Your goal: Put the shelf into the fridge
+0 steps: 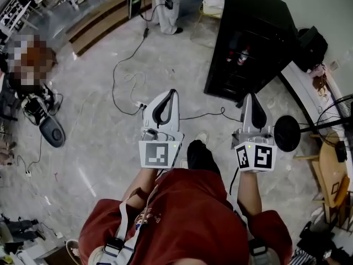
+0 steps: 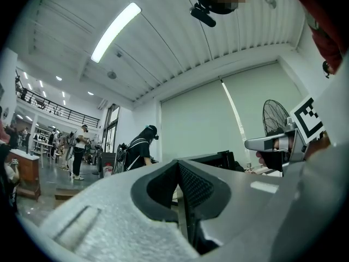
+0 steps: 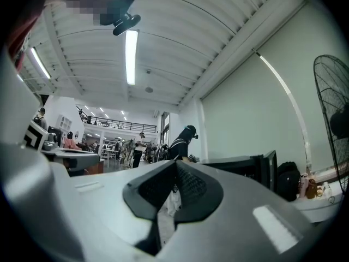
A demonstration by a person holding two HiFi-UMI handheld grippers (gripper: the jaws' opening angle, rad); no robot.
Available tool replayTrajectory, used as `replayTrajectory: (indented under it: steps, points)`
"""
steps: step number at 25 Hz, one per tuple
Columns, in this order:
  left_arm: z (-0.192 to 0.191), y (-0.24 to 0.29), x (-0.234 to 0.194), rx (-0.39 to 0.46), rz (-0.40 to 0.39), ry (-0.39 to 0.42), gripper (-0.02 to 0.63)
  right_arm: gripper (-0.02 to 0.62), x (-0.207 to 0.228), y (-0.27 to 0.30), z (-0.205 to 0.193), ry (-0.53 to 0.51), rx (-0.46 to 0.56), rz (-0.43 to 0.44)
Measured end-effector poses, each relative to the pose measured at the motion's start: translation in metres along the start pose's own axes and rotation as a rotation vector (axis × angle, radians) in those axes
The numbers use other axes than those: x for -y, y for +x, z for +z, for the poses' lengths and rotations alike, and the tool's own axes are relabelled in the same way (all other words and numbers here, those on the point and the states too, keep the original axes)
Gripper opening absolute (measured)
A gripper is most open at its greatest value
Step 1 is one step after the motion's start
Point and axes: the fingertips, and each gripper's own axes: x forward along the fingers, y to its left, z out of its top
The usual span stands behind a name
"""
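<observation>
A black fridge (image 1: 248, 43) stands on the floor ahead and to the right, its front facing me, with red-topped bottles inside. I see no loose shelf in any view. My left gripper (image 1: 172, 93) is held at waist height, pointing forward, its jaws shut with nothing between them. My right gripper (image 1: 250, 96) is level with it, closer to the fridge's near corner, also shut and empty. In the left gripper view the shut left gripper (image 2: 178, 164) points toward the fridge's top (image 2: 214, 158). In the right gripper view the right gripper (image 3: 175, 164) does the same, with the fridge (image 3: 245, 167) to its right.
Black cables (image 1: 124, 81) trail across the marble floor ahead. A standing fan (image 1: 336, 115) with a round black base (image 1: 287, 133) and a wooden table (image 1: 331, 173) are at the right. A person (image 1: 165, 4) stands at the back, beside wooden boards (image 1: 105, 18).
</observation>
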Motion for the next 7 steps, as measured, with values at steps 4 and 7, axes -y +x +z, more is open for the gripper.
replayTrajectory:
  steps: [4, 7]
  points:
    - [-0.0006, -0.0037, 0.0052, -0.003, -0.002, -0.005, 0.006, -0.002, 0.0014, -0.0058, -0.0012, 0.006, -0.001, -0.006]
    - [-0.0002, -0.0070, 0.0064, -0.002, -0.006, 0.000, 0.006, -0.002, 0.0006, -0.0089, -0.0021, 0.009, -0.002, -0.012]
